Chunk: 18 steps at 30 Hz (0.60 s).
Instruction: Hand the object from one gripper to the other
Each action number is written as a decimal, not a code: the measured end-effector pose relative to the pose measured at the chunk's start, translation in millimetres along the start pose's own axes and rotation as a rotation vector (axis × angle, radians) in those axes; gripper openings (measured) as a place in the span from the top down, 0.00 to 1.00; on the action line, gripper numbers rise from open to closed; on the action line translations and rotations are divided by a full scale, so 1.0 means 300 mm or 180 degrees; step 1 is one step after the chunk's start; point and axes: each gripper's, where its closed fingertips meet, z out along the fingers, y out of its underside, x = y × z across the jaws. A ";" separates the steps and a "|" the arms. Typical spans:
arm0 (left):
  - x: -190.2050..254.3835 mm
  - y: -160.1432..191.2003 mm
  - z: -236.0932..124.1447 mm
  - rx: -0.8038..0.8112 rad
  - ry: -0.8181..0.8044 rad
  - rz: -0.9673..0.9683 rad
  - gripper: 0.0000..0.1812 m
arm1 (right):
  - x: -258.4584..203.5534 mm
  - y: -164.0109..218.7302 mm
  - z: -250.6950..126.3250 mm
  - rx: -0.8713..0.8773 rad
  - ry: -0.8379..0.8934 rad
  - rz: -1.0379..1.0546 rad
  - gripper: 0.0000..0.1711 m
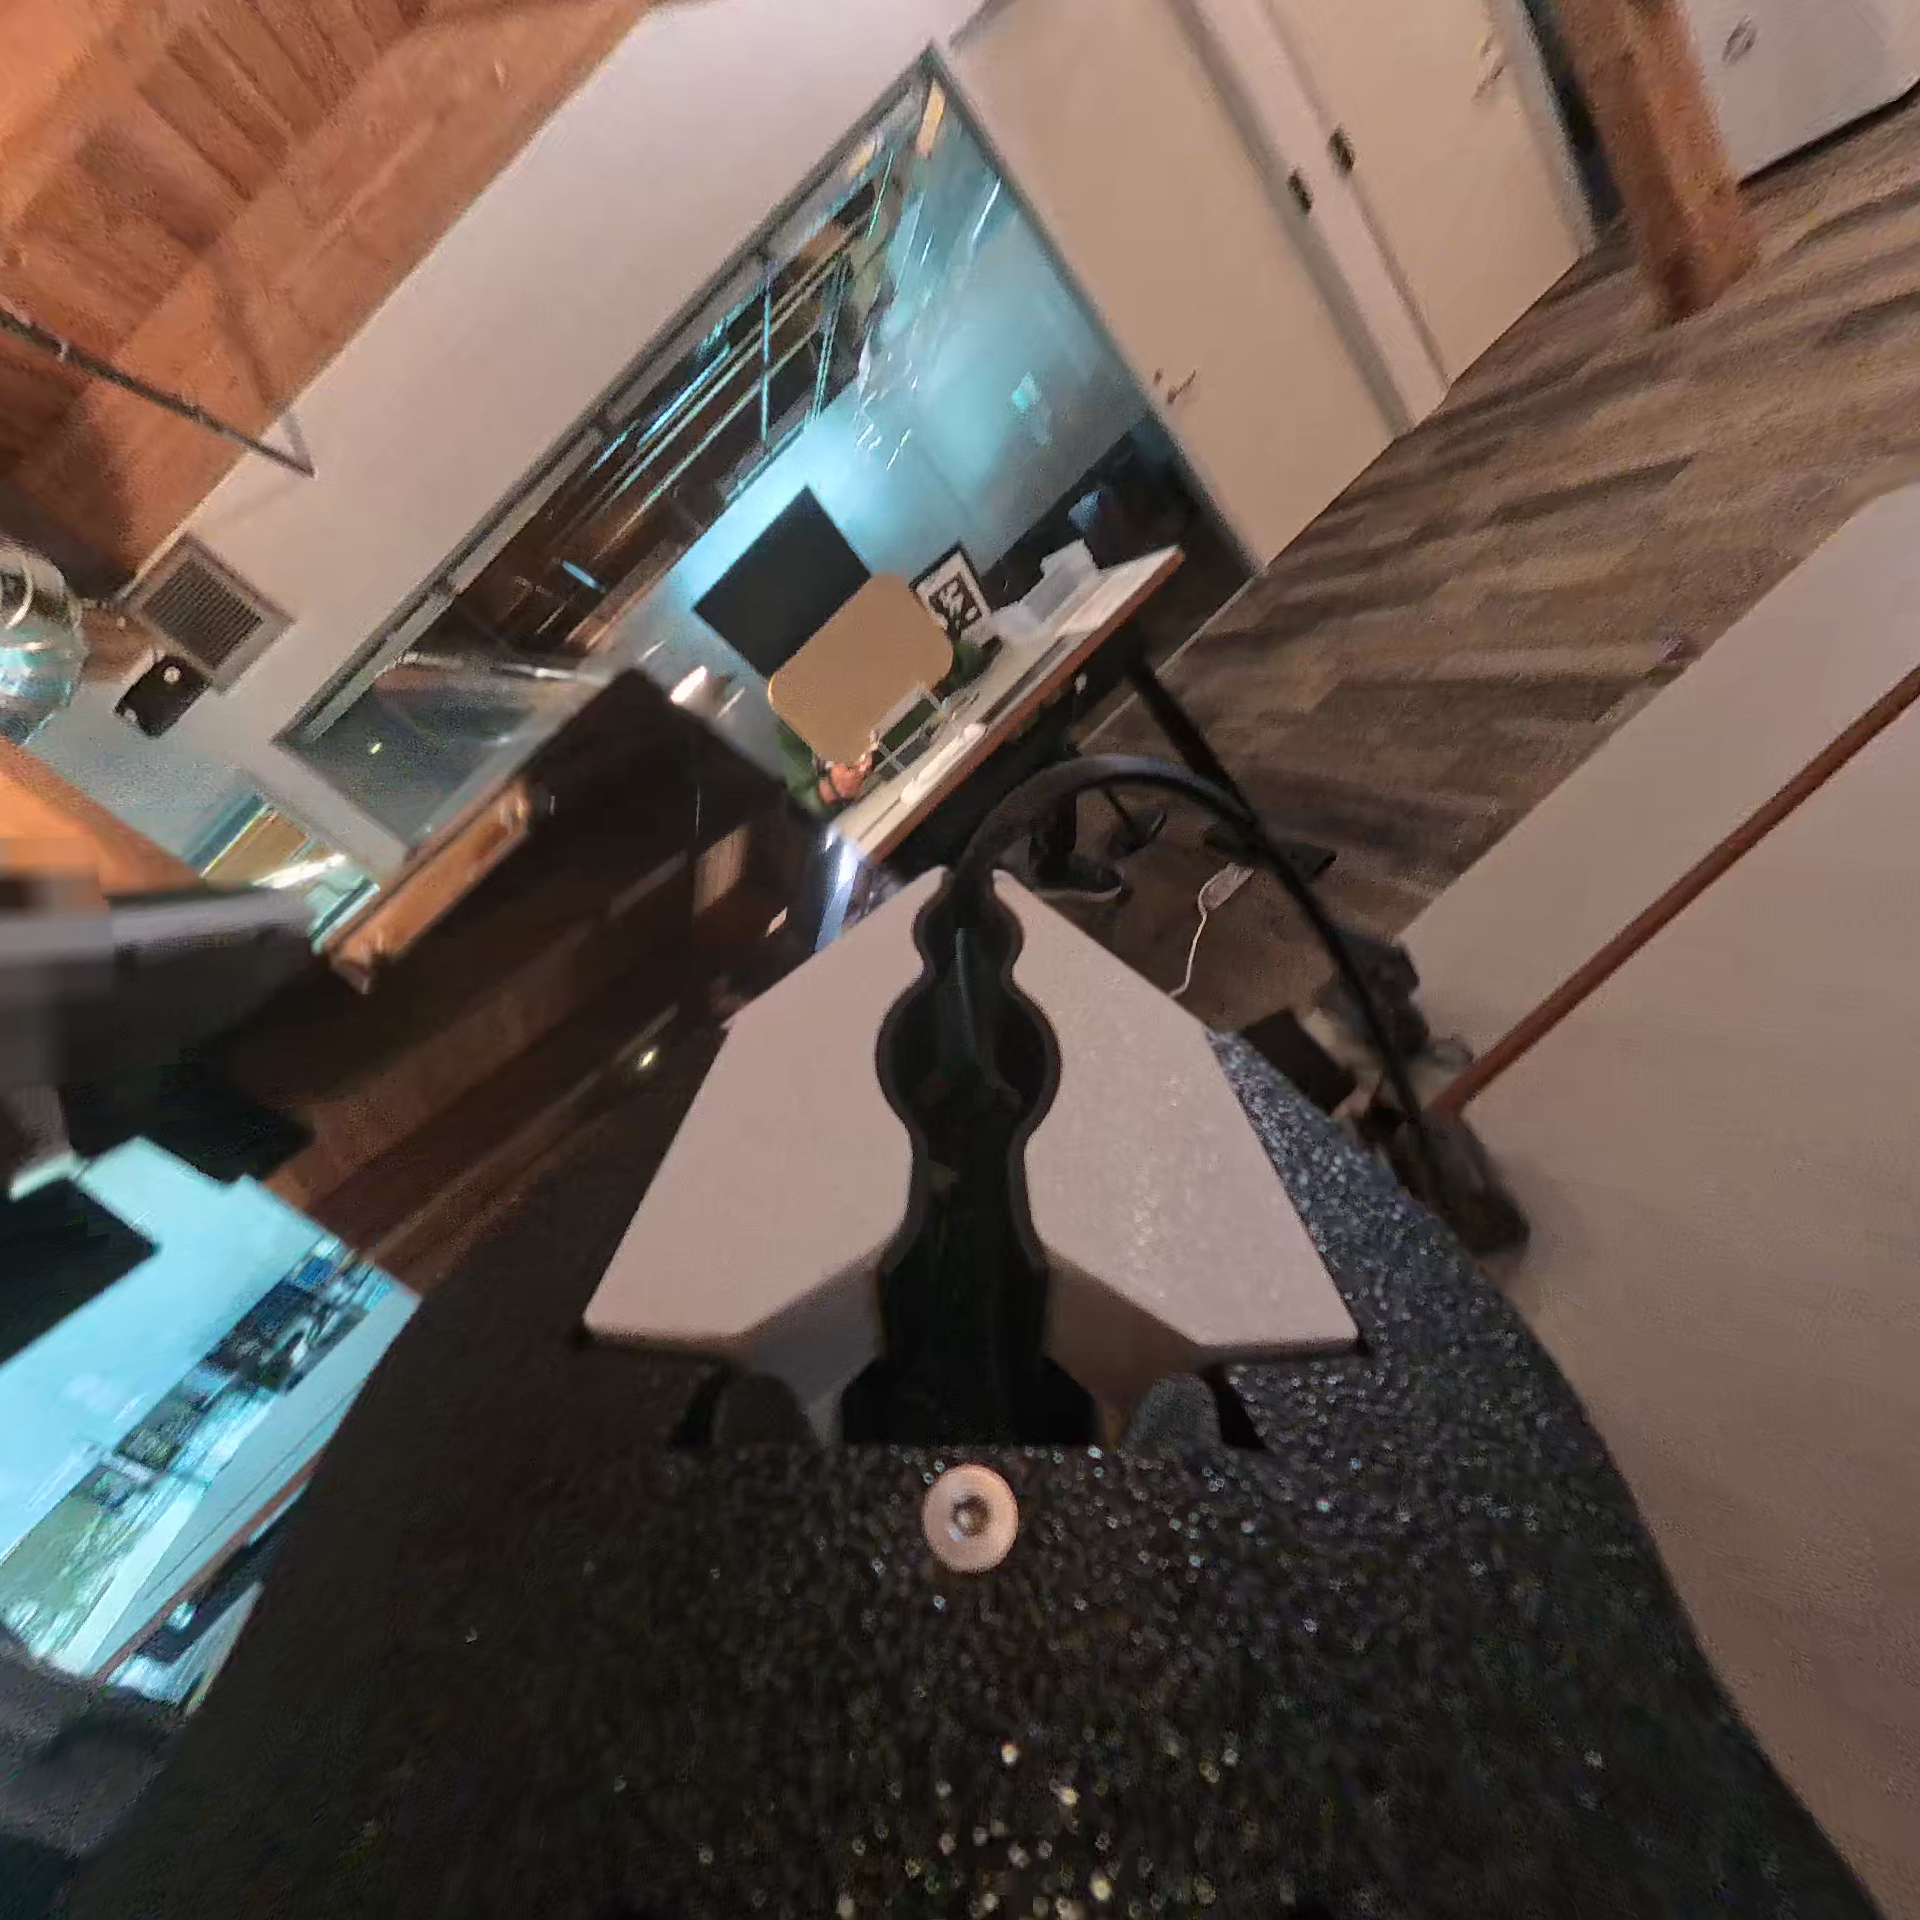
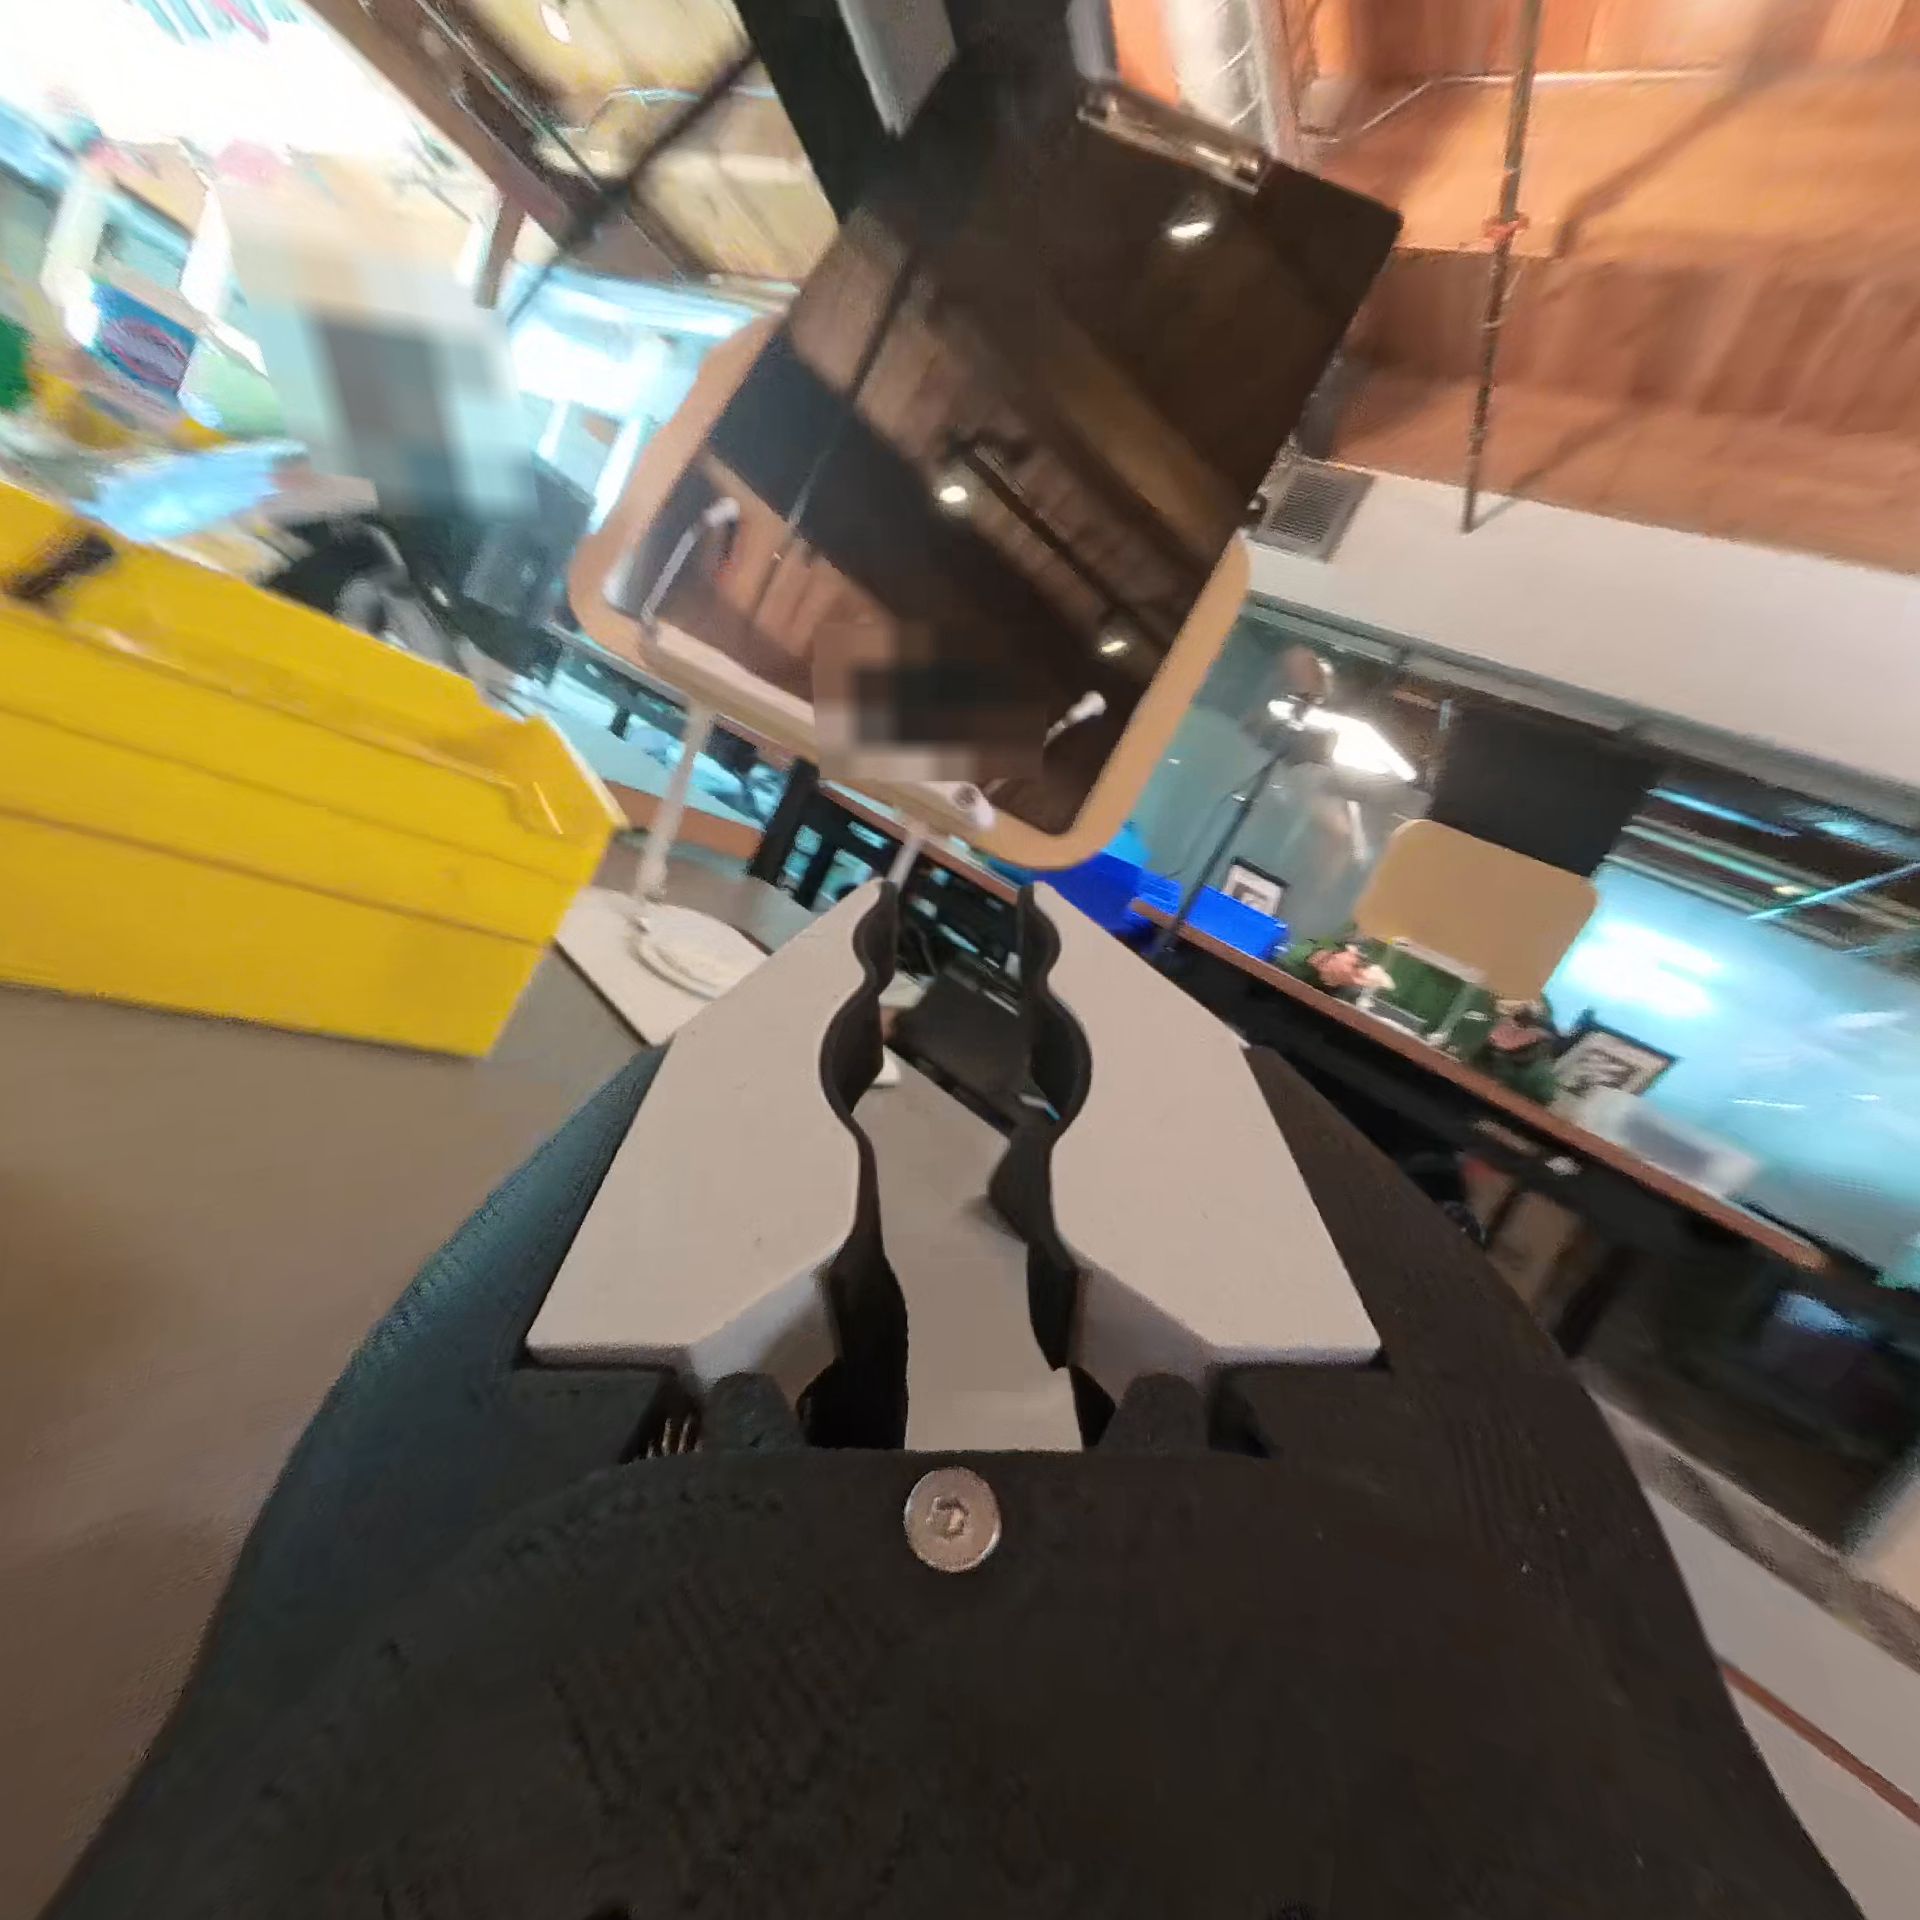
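A dark glossy clipboard (image 2: 1143, 312) with a metal clip at its top edge hangs in the air in the right wrist view. A black and grey gripper reaches its upper left corner from the top of that view. In the left wrist view the clipboard (image 1: 582, 914) lies left of my left gripper (image 1: 966, 883). Its near end runs behind the left finger. The left jaws stand almost closed on something thin and dark; the exact grip point is hidden. My right gripper (image 2: 956, 894) is open and empty, below the clipboard and apart from it.
A wood-framed mirror on a white stand (image 2: 1153, 769) stands right behind the clipboard. Stacked yellow bins (image 2: 260, 779) sit on the grey table (image 2: 208, 1299) at the left. A long desk (image 2: 1558, 1132) runs at the right. A black cable (image 1: 1340, 966) arcs beyond the left fingertips. The left gripper's tips are roughly 35 cm from the right gripper's.
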 end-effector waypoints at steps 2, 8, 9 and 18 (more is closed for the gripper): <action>-0.013 -0.136 0.064 0.0109 -0.0026 0.0002 0.97 | 0.025 0.045 -0.002 -0.0131 0.0089 -0.0013 0.86; -0.109 -0.481 0.163 0.0344 -0.0380 0.0176 1.00 | 0.142 0.058 -0.056 -0.0096 0.0329 0.0001 0.84; -0.121 -0.523 0.169 0.0360 -0.0420 0.0206 1.00 | 0.166 0.066 -0.070 -0.0112 0.0355 -0.0015 0.84; 0.170 -0.515 0.273 0.0145 0.0374 0.0196 0.99 | 0.408 0.119 -0.252 -0.0202 0.0701 0.0067 0.84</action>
